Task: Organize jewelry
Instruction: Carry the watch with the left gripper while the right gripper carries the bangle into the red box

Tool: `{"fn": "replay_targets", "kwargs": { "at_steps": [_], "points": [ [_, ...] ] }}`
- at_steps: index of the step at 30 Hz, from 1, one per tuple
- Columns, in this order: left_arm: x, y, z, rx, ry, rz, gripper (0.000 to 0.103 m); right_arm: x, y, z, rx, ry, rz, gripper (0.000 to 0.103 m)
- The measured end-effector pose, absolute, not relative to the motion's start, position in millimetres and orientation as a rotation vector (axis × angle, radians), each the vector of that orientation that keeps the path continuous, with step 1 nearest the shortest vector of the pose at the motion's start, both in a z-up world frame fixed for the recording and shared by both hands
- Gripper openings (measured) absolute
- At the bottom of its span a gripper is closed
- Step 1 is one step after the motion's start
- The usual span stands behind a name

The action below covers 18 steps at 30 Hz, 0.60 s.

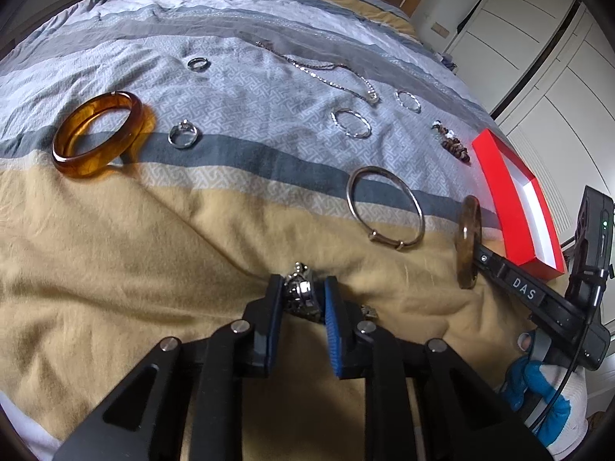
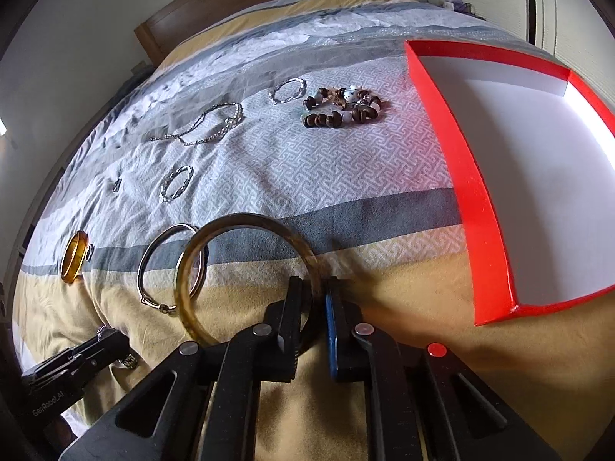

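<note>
My left gripper (image 1: pixel 301 290) is shut on an ornate silver bracelet (image 1: pixel 301 297), low over the tan part of the bedspread (image 1: pixel 115 249). My right gripper (image 2: pixel 316 288) is shut on the rim of a mottled brown bangle (image 2: pixel 246 226), which stands tilted up off the cover. The left wrist view shows that same brown bangle (image 1: pixel 462 249) edge-on at the right. An open red box (image 2: pixel 484 211) with a white inside lies just right of the right gripper. An amber bangle (image 1: pixel 77 165) and a plain silver bangle (image 1: pixel 376 171) lie on the bed.
Further back lie two small rings (image 1: pixel 183 136), twisted silver hoops (image 1: pixel 351 123), a silver chain necklace (image 1: pixel 326 73) and a brown beaded bracelet (image 2: pixel 338 115). A gloved hand (image 1: pixel 538 384) holds the right gripper. White cupboard doors (image 1: pixel 557 57) stand beyond the bed.
</note>
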<state>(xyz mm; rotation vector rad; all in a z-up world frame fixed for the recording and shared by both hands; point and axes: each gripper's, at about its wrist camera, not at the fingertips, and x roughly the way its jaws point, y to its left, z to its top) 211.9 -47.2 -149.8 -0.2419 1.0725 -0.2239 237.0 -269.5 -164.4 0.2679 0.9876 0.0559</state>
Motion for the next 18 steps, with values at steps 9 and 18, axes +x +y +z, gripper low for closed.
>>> {"fn": "replay_targets", "kwargs": {
  "at_steps": [9, 18],
  "points": [
    [186.7, -41.8, -116.7, -0.225, 1.009, -0.227, 0.019, 199.1, -256.2, -124.2, 0.153, 0.922, 0.070, 0.008],
    [144.0, -36.4, -74.4, -0.199, 0.943, -0.220, 0.019, 151.8, -261.2, -73.5, 0.152, 0.850, 0.067, 0.008]
  ]
}}
